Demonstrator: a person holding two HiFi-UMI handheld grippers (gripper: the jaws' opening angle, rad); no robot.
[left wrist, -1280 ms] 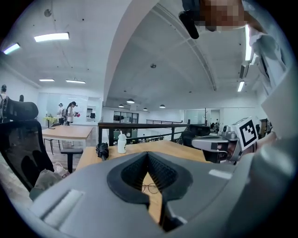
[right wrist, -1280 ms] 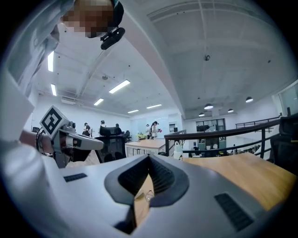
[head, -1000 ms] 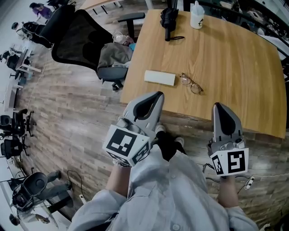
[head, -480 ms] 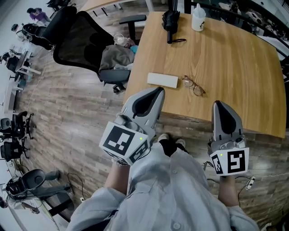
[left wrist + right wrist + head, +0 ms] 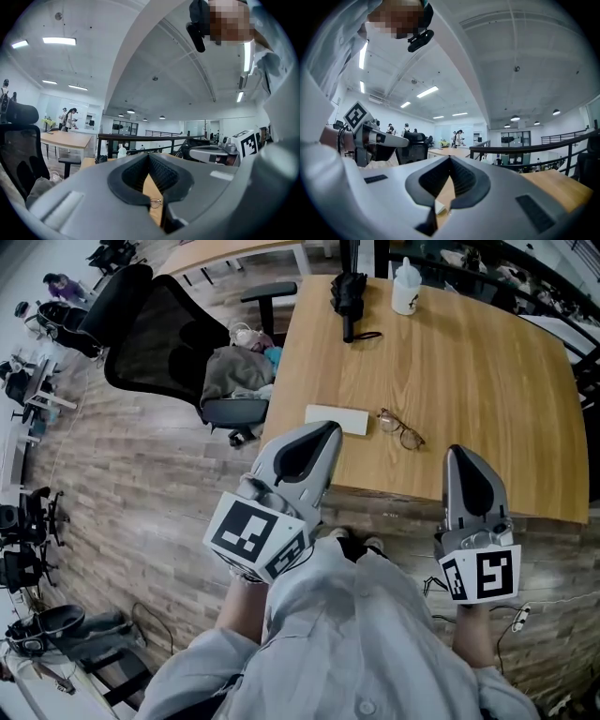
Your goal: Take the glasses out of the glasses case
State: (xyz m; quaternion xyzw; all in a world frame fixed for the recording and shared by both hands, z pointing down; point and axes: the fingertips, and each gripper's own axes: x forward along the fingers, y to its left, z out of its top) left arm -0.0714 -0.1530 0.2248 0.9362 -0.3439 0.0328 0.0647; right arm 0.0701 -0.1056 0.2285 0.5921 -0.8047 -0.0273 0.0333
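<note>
- The glasses (image 5: 400, 428) lie out on the table (image 5: 487, 381), just beside the white glasses case (image 5: 337, 419), so I judge the task done.
- My left gripper (image 5: 322, 434) and right gripper (image 5: 461, 455) are both closed and empty, short of the table edge.

Lighting bright and even, from ceiling strip lights (image 5: 59, 41); mild glare around them. The bench (image 5: 487, 371) carries only faint, soft shadows. Heavy fisheye bending at all edges; gripper views vignetted black. Shell of the left gripper (image 5: 149, 157), close to lens, reads soft.
</note>
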